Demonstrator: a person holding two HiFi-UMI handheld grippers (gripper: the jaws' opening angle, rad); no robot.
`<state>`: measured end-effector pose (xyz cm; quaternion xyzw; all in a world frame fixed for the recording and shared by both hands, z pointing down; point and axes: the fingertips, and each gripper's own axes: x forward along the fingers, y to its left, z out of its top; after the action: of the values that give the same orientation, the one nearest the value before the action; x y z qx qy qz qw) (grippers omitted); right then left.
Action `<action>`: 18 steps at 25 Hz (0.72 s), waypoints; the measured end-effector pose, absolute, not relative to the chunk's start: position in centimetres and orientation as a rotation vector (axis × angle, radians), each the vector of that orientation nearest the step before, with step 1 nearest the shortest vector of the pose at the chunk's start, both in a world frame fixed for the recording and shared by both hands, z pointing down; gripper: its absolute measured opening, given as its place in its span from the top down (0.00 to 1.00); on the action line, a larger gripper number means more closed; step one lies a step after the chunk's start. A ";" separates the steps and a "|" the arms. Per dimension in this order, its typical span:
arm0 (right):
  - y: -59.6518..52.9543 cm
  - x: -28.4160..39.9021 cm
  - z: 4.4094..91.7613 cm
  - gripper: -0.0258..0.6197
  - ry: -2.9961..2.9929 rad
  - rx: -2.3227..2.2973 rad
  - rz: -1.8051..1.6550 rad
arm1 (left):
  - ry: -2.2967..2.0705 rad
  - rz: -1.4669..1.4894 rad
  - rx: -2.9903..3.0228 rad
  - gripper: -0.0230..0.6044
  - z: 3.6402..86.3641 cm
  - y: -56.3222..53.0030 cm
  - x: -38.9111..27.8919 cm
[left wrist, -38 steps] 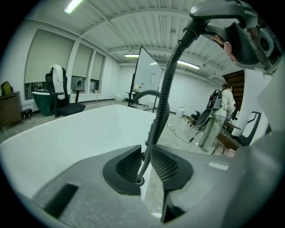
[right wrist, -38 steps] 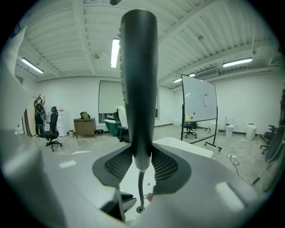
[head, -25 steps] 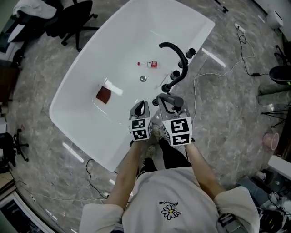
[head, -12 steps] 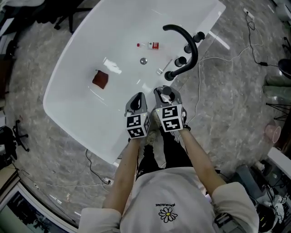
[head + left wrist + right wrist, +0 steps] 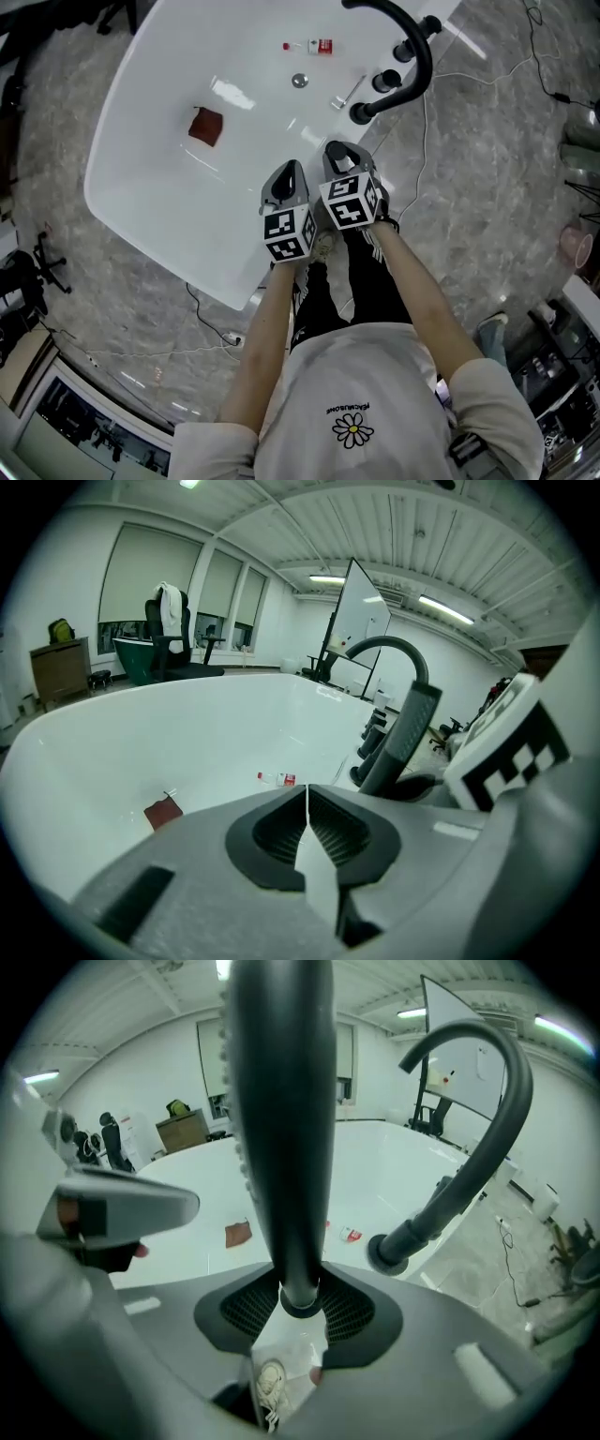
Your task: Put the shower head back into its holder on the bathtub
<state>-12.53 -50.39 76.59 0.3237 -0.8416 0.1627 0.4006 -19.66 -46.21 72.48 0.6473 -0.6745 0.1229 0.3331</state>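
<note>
Right gripper view: right gripper point(image 5: 298, 1305) is pinching the shower head point(image 5: 281, 1129) (by its dark handle) over the bathtub point(image 5: 150, 197) near rim; left gripper point(image 5: 307, 819) is closing its jaws, nothing between them

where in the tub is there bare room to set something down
Bare white runs between the red cloth and the bathtub's near rim, and again between cloth and drain. Crowded: the right edge, where the black spout and knobs stand, with a small bottle just beyond the drain.

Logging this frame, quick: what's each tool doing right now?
Left tool: closing, almost shut, nothing between its jaws.
Right tool: closed on the shower head.
</note>
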 end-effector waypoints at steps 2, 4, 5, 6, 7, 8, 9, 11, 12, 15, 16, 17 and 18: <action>-49.8 -12.4 77.5 0.75 -2.112 0.796 0.374 | -1.765 0.314 1.682 0.96 72.4 -46.0 -19.7; -49.5 -12.3 77.7 0.75 -2.107 0.787 0.367 | -1.765 0.309 1.680 0.96 72.3 -45.8 -19.7; -49.5 -12.3 77.7 0.75 -2.106 0.788 0.372 | -1.763 0.310 1.683 0.96 72.2 -45.8 -19.7; -49.6 -12.3 77.7 0.75 -2.103 0.790 0.375 | -1.761 0.312 1.686 0.96 72.2 -45.7 -19.6; -49.6 -12.3 77.8 0.75 -2.098 0.792 0.384 | -1.760 0.312 1.687 0.96 72.2 -45.6 -19.4; -49.6 -12.2 78.0 0.75 -2.090 0.791 0.400 | -1.759 0.310 1.688 0.96 72.1 -45.4 -19.2; -49.6 -12.2 78.1 0.75 -2.081 0.787 0.420 | -1.760 0.305 1.688 0.96 71.9 -45.3 -19.1; -49.6 -12.0 78.1 0.75 -2.060 0.777 0.442 | -1.767 0.293 1.692 0.96 71.1 -45.0 -19.0; -49.6 -11.8 78.0 0.74 -2.050 0.776 0.440 | -1.773 0.286 1.696 0.96 70.7 -44.8 -19.0; -49.2 -11.4 76.8 0.75 -2.044 0.804 0.443 | -1.797 0.269 1.710 0.96 69.2 -44.0 -19.5; -49.0 -11.2 76.0 0.76 -2.051 0.824 0.447 | -1.805 0.263 1.715 0.96 68.6 -43.6 -19.6; -48.7 -11.0 75.2 0.77 -2.060 0.846 0.447 | -1.813 0.257 1.722 0.96 68.0 -43.2 -19.8; -48.4 -10.8 74.2 0.78 -2.070 0.869 0.440 | -1.822 0.251 1.730 0.96 67.3 -42.8 -19.9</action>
<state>-10.80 -48.45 74.24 0.3458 -0.8237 0.1751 0.4139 -19.89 -42.82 67.32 0.6530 -0.6875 0.0947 0.3033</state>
